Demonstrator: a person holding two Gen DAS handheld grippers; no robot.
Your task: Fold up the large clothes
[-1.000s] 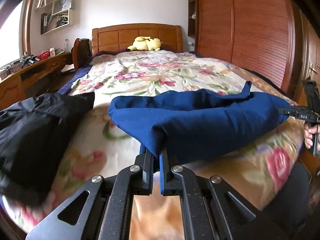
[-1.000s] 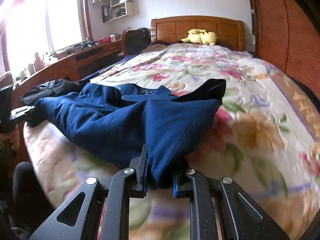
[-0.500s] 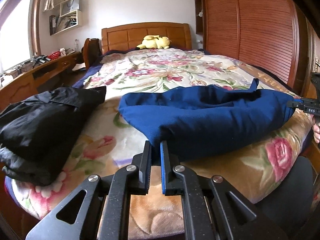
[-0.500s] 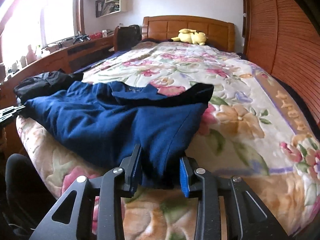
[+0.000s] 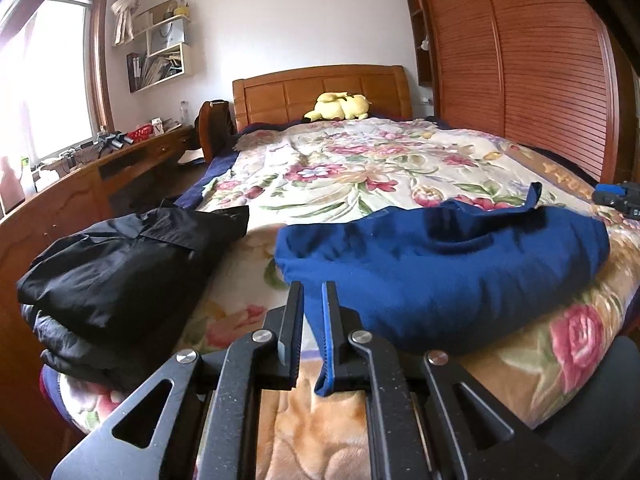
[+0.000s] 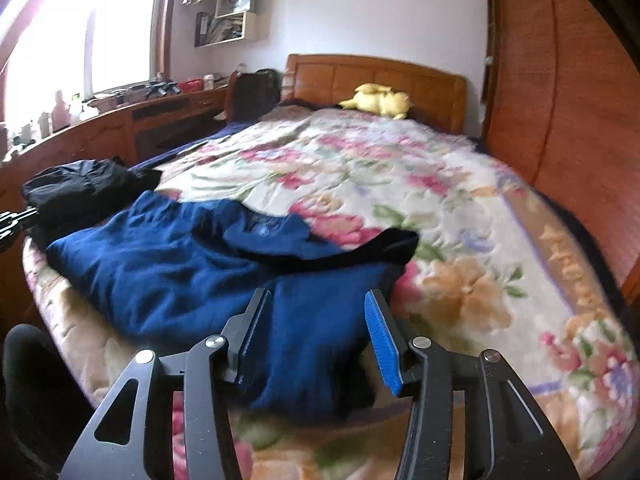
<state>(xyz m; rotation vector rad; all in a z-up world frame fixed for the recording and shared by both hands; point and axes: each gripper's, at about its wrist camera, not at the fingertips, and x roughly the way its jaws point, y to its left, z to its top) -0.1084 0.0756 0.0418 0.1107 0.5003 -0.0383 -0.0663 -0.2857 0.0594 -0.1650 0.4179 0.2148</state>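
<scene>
Right tool (image 6: 316,320) wide apart over blue garment (image 6: 192,264)

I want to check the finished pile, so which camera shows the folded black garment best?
The left wrist view: the black garment lies large and sharp at the near left corner of the bed, folds visible, beside the blue garment. The right wrist view shows it only small and blurred at the far left edge.

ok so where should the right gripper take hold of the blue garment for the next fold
Probably the near right hem of the blue garment, the part lying between the open fingers of the right gripper. Come in low from the foot of the bed: that edge drapes toward the bed's end, so the fingers can close across it without bunching the folded layers further up.
</scene>
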